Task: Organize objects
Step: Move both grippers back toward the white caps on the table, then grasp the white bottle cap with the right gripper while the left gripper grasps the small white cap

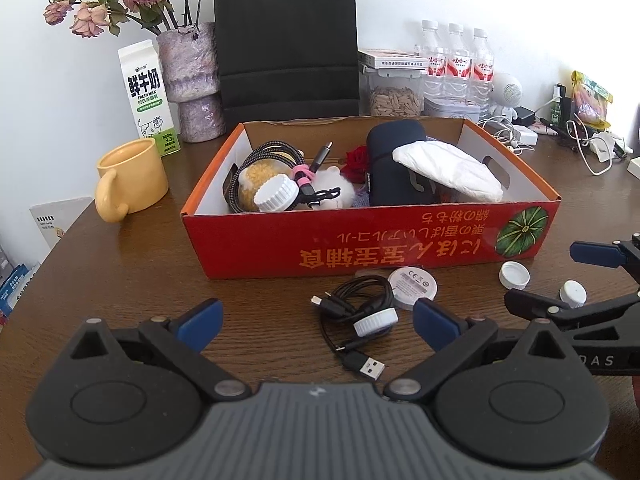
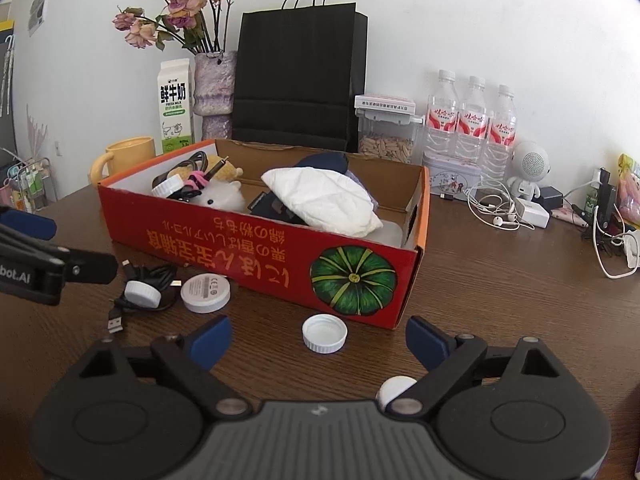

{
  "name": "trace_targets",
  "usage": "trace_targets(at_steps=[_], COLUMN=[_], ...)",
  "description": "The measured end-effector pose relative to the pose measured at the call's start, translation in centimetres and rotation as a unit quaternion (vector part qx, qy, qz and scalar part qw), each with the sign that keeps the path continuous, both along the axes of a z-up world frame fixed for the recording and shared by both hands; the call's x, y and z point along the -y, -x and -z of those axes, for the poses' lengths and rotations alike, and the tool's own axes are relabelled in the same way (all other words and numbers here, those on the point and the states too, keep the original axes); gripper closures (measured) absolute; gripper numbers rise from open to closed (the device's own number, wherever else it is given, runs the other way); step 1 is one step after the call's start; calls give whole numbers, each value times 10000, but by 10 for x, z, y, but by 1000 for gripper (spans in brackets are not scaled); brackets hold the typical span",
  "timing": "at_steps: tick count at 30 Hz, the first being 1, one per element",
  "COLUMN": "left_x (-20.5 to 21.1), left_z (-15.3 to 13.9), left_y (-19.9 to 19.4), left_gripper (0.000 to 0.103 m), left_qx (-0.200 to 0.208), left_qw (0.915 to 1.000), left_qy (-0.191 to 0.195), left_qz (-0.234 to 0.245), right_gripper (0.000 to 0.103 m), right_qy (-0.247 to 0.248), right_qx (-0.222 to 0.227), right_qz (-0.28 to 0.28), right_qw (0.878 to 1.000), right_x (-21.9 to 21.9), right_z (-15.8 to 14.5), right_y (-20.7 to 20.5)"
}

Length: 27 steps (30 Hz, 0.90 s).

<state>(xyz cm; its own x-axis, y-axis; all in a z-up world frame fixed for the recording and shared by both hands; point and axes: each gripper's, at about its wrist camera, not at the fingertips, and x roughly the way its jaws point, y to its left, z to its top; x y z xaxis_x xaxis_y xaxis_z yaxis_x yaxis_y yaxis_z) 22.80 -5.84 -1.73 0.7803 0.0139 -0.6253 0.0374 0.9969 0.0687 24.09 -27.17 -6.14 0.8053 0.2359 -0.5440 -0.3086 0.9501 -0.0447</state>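
Clutter lies on the bench just before the red box (image 1: 360, 240): cable bundle (image 1: 352, 308), white cap (image 2: 324, 333). Both claws, left claw (image 1: 316, 322) and right claw (image 2: 318, 340), gape released; centre one item before clenching.

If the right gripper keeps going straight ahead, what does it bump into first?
Probably the white bottle cap, lying open side up between the open right gripper fingers. Behind it is the red box. If the gripper passes above the cap, it hits the box.
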Motion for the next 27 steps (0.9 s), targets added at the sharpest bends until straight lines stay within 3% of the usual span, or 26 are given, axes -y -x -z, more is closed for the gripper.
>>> trace_targets(at_steps=[12,17,20,22,27], left_x=[22,29,32,34,38], left_z=[13,17,19,20,23], left_y=[-11,-19,-22,-24,-29], left_gripper=[5,22,29,32,51], left_qx=[-191,-303,-363,-374,-426], left_qw=[9998,9995,9993,9992,9990], left_qy=[-25,19,69,74,69], left_qz=[35,49,70,78,84], right_gripper=[11,11,21,23,33], right_qy=[-133,-172,-141,-128,-97], right_qx=[-205,-283,-319,-365,-462], right_qz=[159,174,169,173,181], right_qw=[9996,9993,9992,9991,9987], right_x=[5,6,5,4,2], right_z=[11,13,14,16,19], right_y=[-22,-28,-30,-32,-38])
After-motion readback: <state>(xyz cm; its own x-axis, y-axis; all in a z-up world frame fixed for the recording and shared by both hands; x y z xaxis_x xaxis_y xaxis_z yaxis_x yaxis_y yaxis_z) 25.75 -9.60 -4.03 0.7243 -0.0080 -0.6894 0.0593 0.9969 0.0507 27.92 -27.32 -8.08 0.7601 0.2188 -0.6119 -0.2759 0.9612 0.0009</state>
